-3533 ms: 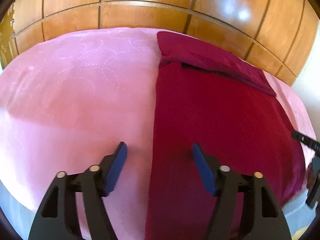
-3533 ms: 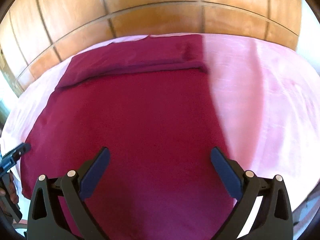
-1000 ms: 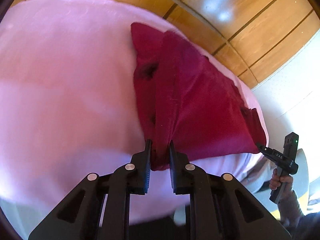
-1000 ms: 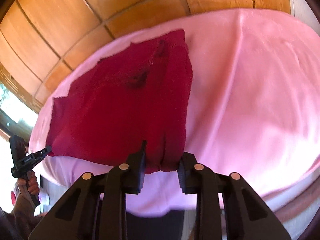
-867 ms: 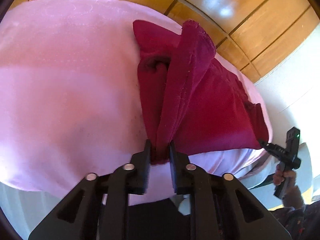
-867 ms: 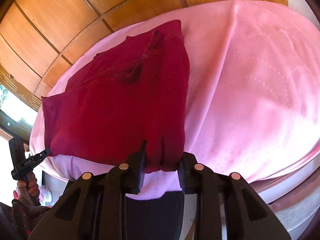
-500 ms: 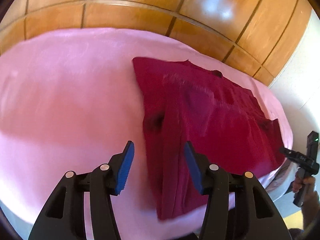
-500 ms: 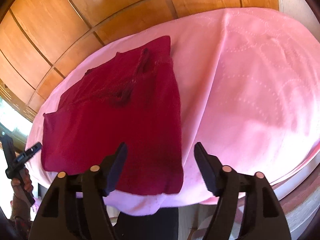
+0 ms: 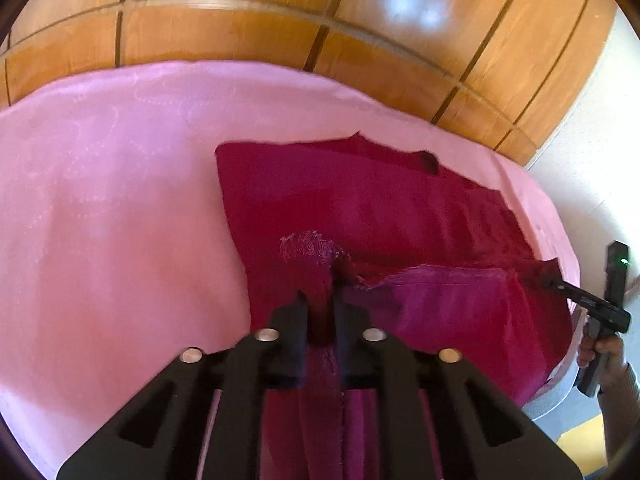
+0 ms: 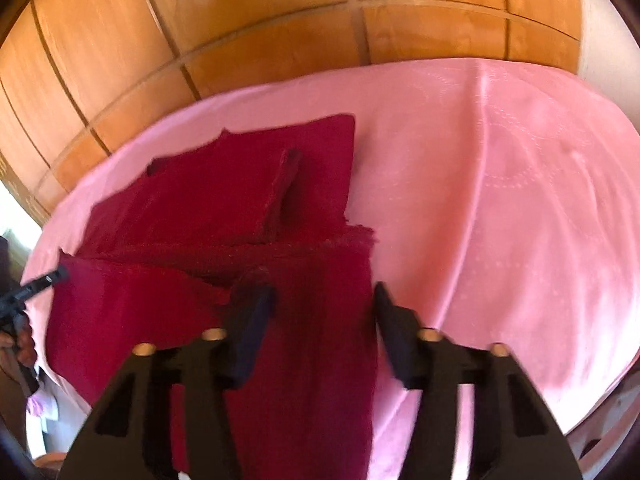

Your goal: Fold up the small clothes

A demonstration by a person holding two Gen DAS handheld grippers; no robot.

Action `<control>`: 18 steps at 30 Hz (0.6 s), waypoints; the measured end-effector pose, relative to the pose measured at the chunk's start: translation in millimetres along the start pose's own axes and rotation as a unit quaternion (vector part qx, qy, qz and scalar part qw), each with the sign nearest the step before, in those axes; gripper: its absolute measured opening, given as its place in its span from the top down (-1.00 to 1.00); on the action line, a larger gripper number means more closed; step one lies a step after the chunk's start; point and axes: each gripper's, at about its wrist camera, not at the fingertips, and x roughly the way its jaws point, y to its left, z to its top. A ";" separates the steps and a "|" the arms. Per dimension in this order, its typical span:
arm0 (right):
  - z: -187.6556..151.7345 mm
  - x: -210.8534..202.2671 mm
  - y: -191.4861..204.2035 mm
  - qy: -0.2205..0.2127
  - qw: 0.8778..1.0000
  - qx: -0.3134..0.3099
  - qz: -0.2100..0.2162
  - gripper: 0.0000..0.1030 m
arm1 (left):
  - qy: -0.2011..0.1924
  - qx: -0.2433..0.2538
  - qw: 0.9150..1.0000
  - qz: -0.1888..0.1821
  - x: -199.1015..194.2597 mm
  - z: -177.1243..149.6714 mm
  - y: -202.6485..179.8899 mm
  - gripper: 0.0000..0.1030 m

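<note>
The dark red garment (image 9: 360, 204) lies on a pink sheet (image 9: 112, 208) that covers the surface below; wood panelling (image 9: 240, 36) rises behind the sheet's far edge. Taking the garment as landmark: most of it lies flat, its far part in layered folds with a small dark opening near the far edge.

The left claw (image 9: 320, 312) is clenched on the garment's near corner — a bunch of cloth stands up between the two black fingers (image 9: 288, 320), its frayed tip poking above them. From that pinched bunch a fold of cloth is lifted off the flat part and stretches toward the garment's right side, showing a paler, purplish underside. At that right side, in the left wrist view, the right claw's black tips sit by the garment's edge, with the hand (image 9: 600, 350) holding the handle just beyond it.

In the right wrist view the right claw (image 10: 324, 300) is released, its fingers (image 10: 248, 320) spread wide over the garment's (image 10: 224, 200) near right strip. Whether the pads touch the cloth cannot be told — the picture is blurred. The pink sheet (image 10: 500, 200) spreads to the right of the garment. At the garment's left edge the left claw's tip shows as a thin black bar, and cloth is raised there.
</note>
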 end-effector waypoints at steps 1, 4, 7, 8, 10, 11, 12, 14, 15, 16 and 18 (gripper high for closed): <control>-0.4 -1.4 0.4 -0.001 1.000 -0.004 -0.005 0.74 | -0.006 0.001 1.000 0.000 -3.4 -1.9 -0.7 0.86; -2.9 -20.2 1.6 -0.017 1.000 -0.005 0.003 0.82 | -0.024 -0.004 1.000 -0.004 -18.4 -7.0 -3.0 0.86; -1.2 -44.9 5.8 -0.038 0.999 -0.015 0.015 0.83 | -0.055 0.004 0.998 -0.017 -42.3 -9.2 -9.5 0.86; 4.0 -54.9 8.7 -0.051 0.998 -0.019 0.020 0.83 | -0.066 0.009 0.998 -0.019 -50.6 -8.3 -11.9 0.86; 16.1 -65.3 11.3 -0.071 0.997 -0.021 0.030 0.83 | -0.081 0.013 0.996 -0.020 -59.6 -3.5 -13.8 0.86; 23.0 -66.2 11.9 -0.079 0.996 -0.020 0.034 0.83 | -0.088 0.013 0.996 -0.018 -62.2 2.0 -12.9 0.86; 32.4 -65.0 12.5 -0.087 0.995 -0.019 0.038 0.83 | -0.092 0.012 0.996 -0.017 -62.4 8.3 -10.6 0.86; 51.6 -55.8 14.9 -0.098 0.994 -0.023 0.037 0.83 | -0.098 0.009 0.995 -0.006 -58.2 22.0 -4.5 0.86; 60.4 -49.7 15.6 -0.101 0.994 -0.023 0.037 0.83 | -0.100 0.006 0.995 -0.002 -53.7 30.4 -1.0 0.86; 73.9 -39.9 15.5 -0.103 0.994 -0.017 0.041 0.83 | -0.103 0.004 0.995 0.001 -49.0 37.9 1.7 0.86; 91.7 -24.7 17.3 -0.109 0.993 -0.008 0.044 0.83 | -0.103 -0.001 0.995 0.011 -37.7 52.3 7.5 0.86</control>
